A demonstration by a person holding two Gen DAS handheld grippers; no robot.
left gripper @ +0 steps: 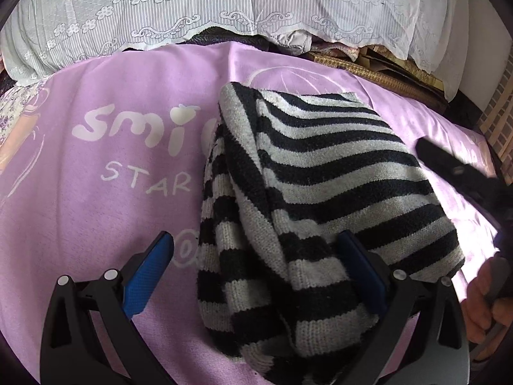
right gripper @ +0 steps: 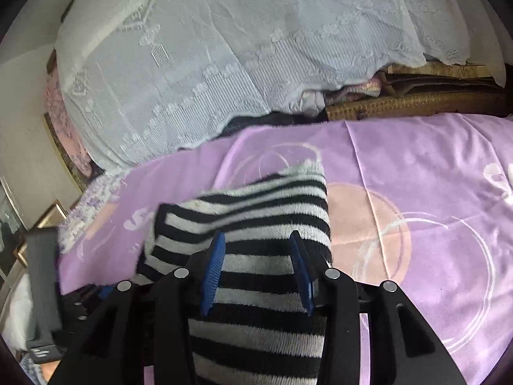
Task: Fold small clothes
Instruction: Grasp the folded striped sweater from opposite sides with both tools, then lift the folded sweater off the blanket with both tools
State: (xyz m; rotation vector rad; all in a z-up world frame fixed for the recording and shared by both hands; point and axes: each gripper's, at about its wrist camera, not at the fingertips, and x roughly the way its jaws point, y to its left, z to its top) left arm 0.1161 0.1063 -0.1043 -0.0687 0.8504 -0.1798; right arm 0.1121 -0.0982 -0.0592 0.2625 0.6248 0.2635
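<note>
A black-and-white striped knit sweater (left gripper: 320, 166) lies folded in a thick bundle on a purple blanket (left gripper: 112, 208). My left gripper (left gripper: 256, 253) stands wide open over the sweater's near end. Its right finger rests against a fold, its left finger over bare blanket. In the right wrist view the sweater (right gripper: 256, 199) runs under and between the blue pads of my right gripper (right gripper: 256, 250). These jaws are partly open, and the fabric spreads past both fingers without being pinched. A black finger of the right gripper (left gripper: 449, 170) shows at the sweater's right edge, with a hand (left gripper: 481, 308) below it.
The purple blanket (right gripper: 416, 166), printed with white letters and a pink circle, covers the surface. A heap under a white lace cloth (left gripper: 224, 0) rises behind it. Woven mats (right gripper: 400, 102) and bundled fabric lie at the back right. Framed pictures lean at the far left.
</note>
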